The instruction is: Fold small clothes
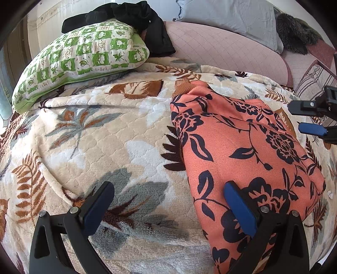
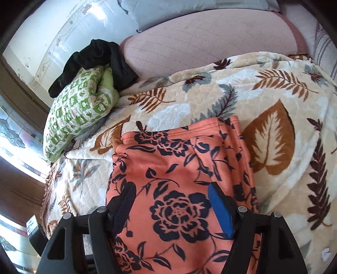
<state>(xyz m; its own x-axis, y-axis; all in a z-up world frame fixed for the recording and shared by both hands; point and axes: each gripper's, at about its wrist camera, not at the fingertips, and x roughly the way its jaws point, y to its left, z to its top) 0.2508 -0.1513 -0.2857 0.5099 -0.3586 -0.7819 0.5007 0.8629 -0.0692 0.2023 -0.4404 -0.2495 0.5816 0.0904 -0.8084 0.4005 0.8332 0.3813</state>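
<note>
Folded orange floral garment [image 1: 242,151] lies at 3 o'clock on bed blanket [image 1: 101,130]; bare blanket toward 9. Left tool [image 1: 168,206] and right tool [image 2: 170,202] both gape wide, gripping nothing.

orange floral garment [image 2: 179,189] cut off below, grey pillow [image 1: 231,19] cropped above

- One orange floral garment [image 1: 242,147], folded, lying on the blanket.
- One cream leaf-print blanket [image 1: 94,137] under it.
- One green-and-white checked pillow [image 1: 84,57].
- One black garment [image 1: 134,14], draped over that pillow.
- One grey pillow [image 1: 231,16] at the back.
- One dark furry item [image 1: 294,33] beside the grey pillow; kind unclear.
- One pink quilted cover [image 1: 221,50].
- Two grippers: left gripper [image 1: 168,208], right gripper [image 2: 170,204].
</note>
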